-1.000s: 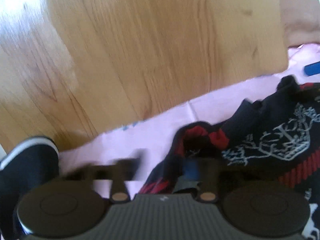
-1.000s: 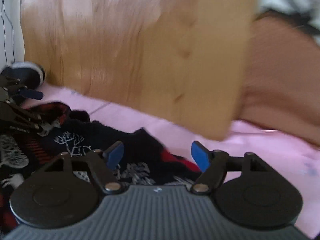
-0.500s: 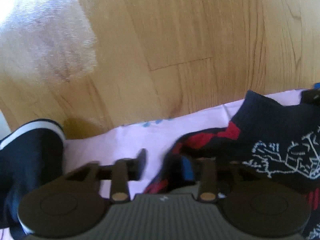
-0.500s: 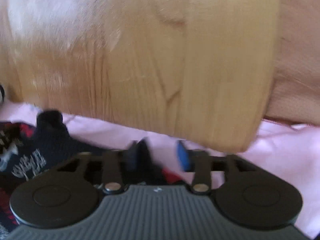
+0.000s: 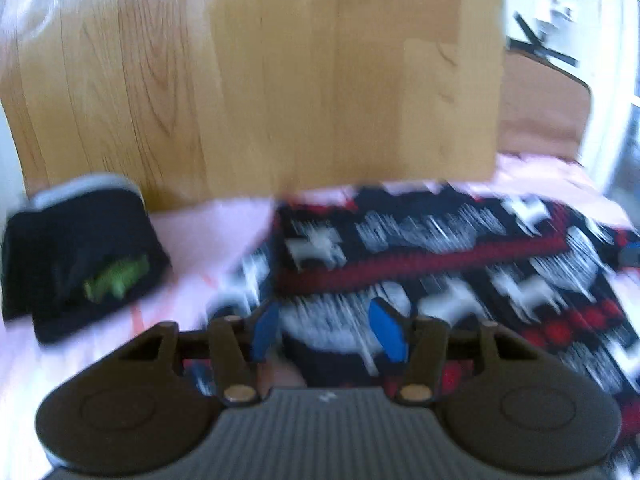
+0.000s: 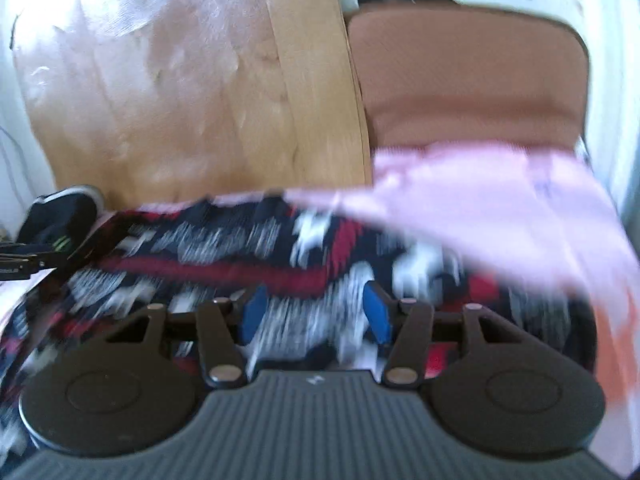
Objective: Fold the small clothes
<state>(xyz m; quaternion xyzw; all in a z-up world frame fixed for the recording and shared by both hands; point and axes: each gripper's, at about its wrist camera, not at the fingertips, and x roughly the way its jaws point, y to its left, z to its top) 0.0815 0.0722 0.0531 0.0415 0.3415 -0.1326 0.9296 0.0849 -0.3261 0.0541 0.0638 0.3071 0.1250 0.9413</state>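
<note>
We see a navy, red and white patterned knit garment spread flat on a pink cloth, with its far part folded over so a red band runs across the middle. Both views are blurred, so the white pattern reads only as smeared shapes. From the right wrist view the same garment fills the near centre, and the pink cloth shows at its right and far side.

The left gripper sits over the garment's near left part, its 2 blue-padded fingers spread apart with nothing between them but the fabric below. The right gripper sits over the near edge further right, its 2 fingers likewise apart and holding nothing.

Left of the garment, a folded dark item with a green mark lies on the cloth. Beyond the cloth is a wooden tabletop. At the far right stands a brown chair.
</note>
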